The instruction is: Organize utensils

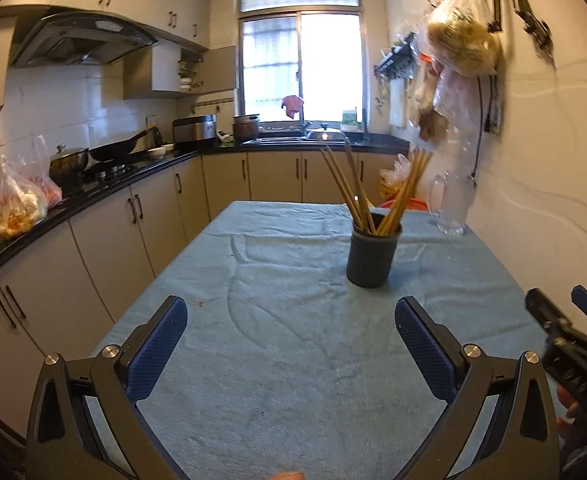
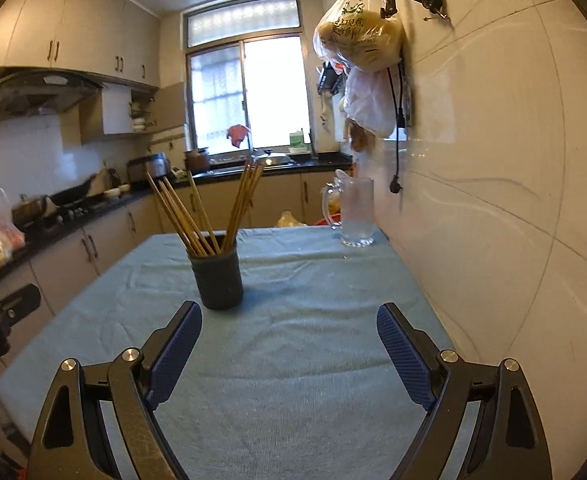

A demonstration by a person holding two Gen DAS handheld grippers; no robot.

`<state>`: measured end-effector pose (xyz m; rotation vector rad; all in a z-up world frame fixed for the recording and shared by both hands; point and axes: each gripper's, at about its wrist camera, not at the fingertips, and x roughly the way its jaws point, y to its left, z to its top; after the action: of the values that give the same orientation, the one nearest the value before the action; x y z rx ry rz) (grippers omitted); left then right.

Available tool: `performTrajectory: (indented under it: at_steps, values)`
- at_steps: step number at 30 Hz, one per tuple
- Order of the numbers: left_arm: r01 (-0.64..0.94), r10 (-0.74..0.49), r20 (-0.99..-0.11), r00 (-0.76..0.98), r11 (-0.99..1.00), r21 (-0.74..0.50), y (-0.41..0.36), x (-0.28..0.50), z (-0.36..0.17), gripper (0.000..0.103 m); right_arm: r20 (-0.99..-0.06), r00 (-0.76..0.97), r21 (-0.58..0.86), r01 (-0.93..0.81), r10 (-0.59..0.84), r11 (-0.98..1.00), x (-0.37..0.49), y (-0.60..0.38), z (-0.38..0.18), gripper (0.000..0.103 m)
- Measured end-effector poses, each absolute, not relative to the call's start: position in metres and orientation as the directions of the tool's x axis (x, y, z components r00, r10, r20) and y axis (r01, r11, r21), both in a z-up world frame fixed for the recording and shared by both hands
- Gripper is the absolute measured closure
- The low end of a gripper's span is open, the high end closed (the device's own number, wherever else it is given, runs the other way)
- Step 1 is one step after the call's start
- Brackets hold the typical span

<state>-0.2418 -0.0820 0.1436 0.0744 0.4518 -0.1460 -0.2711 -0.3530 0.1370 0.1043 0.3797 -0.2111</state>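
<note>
A dark grey cylindrical holder [image 1: 373,254] stands upright on the table's light blue cloth [image 1: 285,280], with several wooden chopsticks [image 1: 357,192] fanned out of it. It also shows in the right wrist view as the holder [image 2: 218,278] with the chopsticks [image 2: 205,212]. My left gripper [image 1: 291,326] is open and empty, hovering over the cloth short of the holder. My right gripper [image 2: 289,330] is open and empty, just this side of the holder and to its right. The right gripper also shows in the left wrist view [image 1: 561,312] at the right edge.
A clear glass mug [image 2: 355,214] stands at the table's far right by the tiled wall [image 2: 493,160]. Plastic bags [image 2: 357,36] hang from wall hooks above it. A kitchen counter [image 1: 93,196] with pots and bags runs along the left.
</note>
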Motion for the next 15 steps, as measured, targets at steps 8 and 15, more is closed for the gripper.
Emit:
performTrajectory:
  at_steps: [8,15]
  values:
    - [0.182,-0.131,-0.492,0.861,0.982,0.057,-0.094,-0.231,0.123,0.0,-0.433,0.868,0.047,0.29,-0.242,0.956,-0.264,-0.345,0.108,0.009]
    - [0.199,-0.144,-0.536,0.832,0.979,0.046,-0.1,-0.224,0.108,0.0,-0.475,0.842,0.067,0.324,-0.255,0.944,-0.259,-0.352,0.095,0.009]
